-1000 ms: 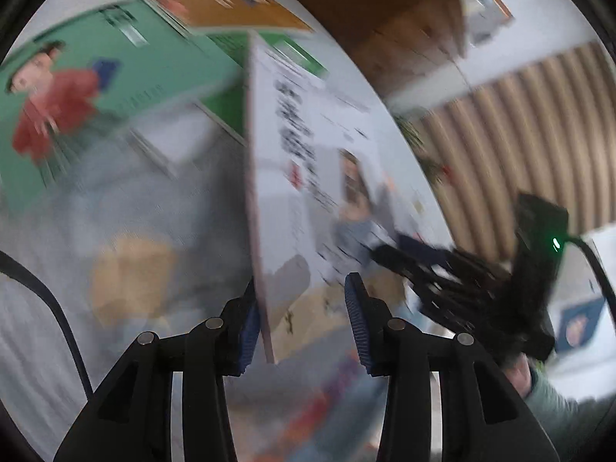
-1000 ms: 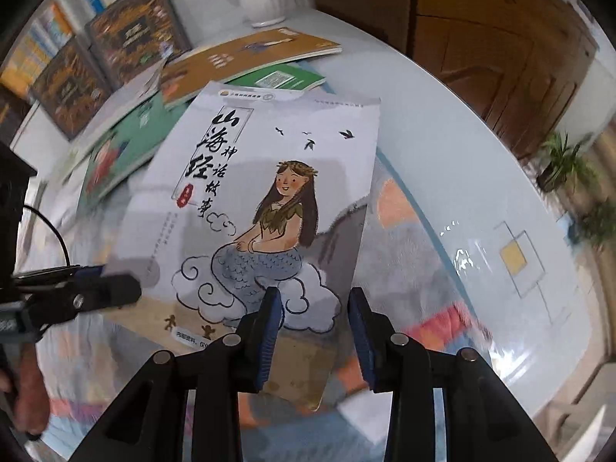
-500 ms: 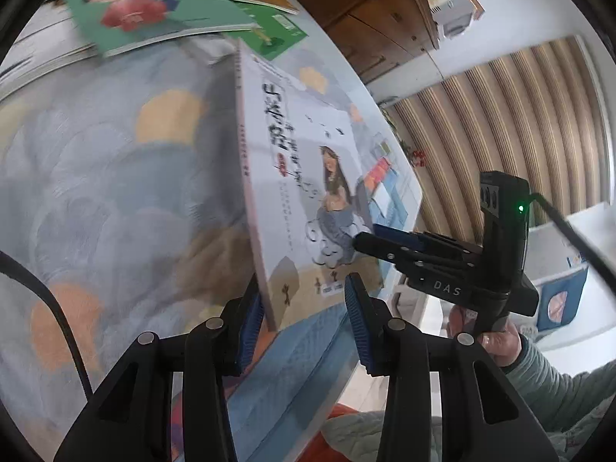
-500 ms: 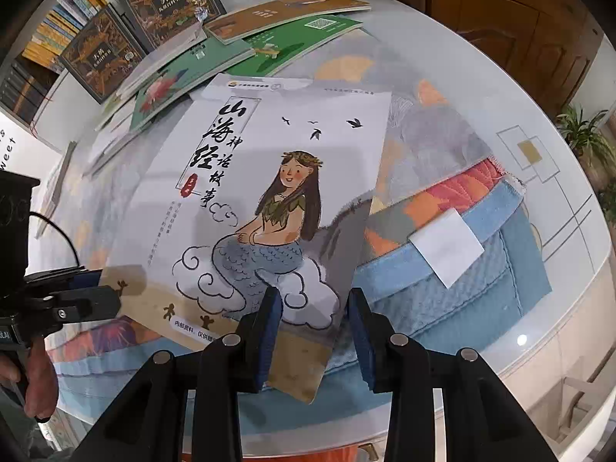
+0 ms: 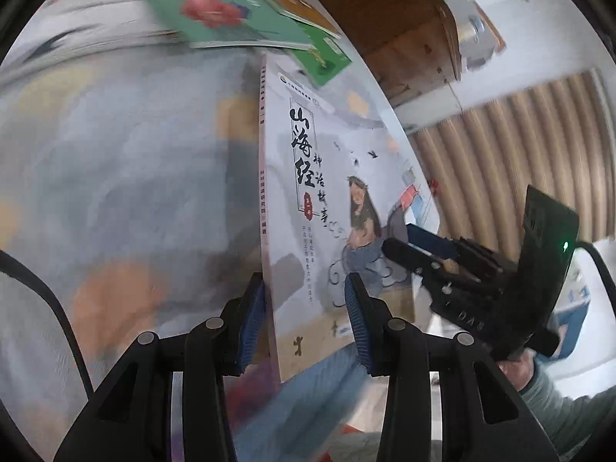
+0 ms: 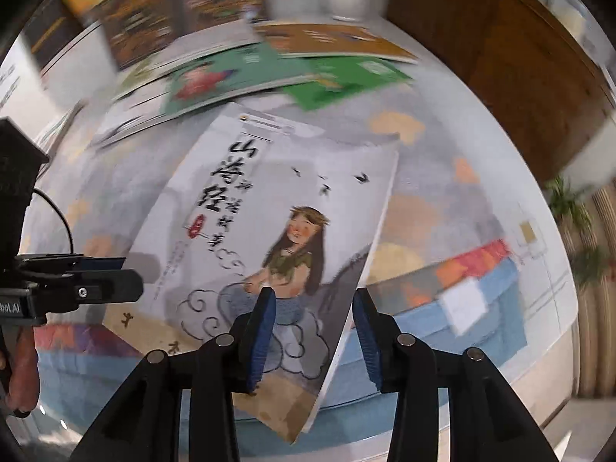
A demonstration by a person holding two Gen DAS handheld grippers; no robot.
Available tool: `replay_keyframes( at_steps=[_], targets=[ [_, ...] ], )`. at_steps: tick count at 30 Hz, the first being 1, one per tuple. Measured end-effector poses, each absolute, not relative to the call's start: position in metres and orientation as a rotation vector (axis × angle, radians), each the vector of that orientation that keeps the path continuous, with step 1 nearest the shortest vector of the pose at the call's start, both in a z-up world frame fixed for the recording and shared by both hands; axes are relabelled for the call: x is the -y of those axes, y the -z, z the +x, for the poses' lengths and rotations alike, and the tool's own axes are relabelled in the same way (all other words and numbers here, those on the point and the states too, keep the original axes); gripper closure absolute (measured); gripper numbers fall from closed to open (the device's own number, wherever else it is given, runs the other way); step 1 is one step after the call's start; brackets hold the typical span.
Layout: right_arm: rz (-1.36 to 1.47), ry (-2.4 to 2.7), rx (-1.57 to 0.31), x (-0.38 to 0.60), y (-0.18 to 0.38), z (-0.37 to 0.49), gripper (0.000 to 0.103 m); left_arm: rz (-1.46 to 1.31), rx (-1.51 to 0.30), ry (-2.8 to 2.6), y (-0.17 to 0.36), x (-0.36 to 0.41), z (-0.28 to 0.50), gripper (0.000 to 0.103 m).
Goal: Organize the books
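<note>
Looking across the whole table (image 6: 512,208) first: it's white and rounded, with a grey cloth (image 6: 442,177) over it that has orange blotches and a blue band along the near edge. A loose spread of other books lies at the far edge, including a green one (image 6: 238,77) and a brown one (image 6: 331,38), all pretty blurred.

The main thing is the mermaid book (image 5: 308,200). It's a thin, pale grey paperback with big black brush-style Chinese characters running down the upper left and a small red seal under them. A few black birds are near the top. Below them a long-haired girl in a green top sits on curly drawn clouds, over a tan strip with tiny dark figures. It's at the near edge of the table, spine to the left, and its bottom corner pokes past that edge in the right wrist view. Can't tell if it's resting on the cloth.

The right gripper (image 6: 313,296) has just been opening its jaws. They're released now, with the book's lower right corner between them and the outer pad clear of the page edge.

The left gripper (image 5: 304,288) straddles the lower spine corner. One pad sits against the back, and cover shows before the other, so I honestly can't tell if it's clamping.
</note>
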State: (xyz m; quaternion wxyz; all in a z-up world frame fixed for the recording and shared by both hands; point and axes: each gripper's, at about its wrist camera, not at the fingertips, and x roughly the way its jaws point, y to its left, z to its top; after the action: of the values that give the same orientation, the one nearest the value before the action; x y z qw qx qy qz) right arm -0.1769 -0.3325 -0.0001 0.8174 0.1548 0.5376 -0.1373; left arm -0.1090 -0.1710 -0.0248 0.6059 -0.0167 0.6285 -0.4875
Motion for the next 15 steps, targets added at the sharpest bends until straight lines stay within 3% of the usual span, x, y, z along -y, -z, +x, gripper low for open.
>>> replay_keyframes(
  at_steps=[9,15],
  targets=[
    [0.329,-0.033,-1.157,0.222,-0.012,-0.124,0.057,-0.21,-1.423,0.852,0.011,0.013,-0.121,0.066],
    [0.27,-0.167,-1.084,0.152,-0.018,-0.054,0.057,-0.313,-1.304,0.651,0.007,-0.046,-0.09,0.066]
  ],
)
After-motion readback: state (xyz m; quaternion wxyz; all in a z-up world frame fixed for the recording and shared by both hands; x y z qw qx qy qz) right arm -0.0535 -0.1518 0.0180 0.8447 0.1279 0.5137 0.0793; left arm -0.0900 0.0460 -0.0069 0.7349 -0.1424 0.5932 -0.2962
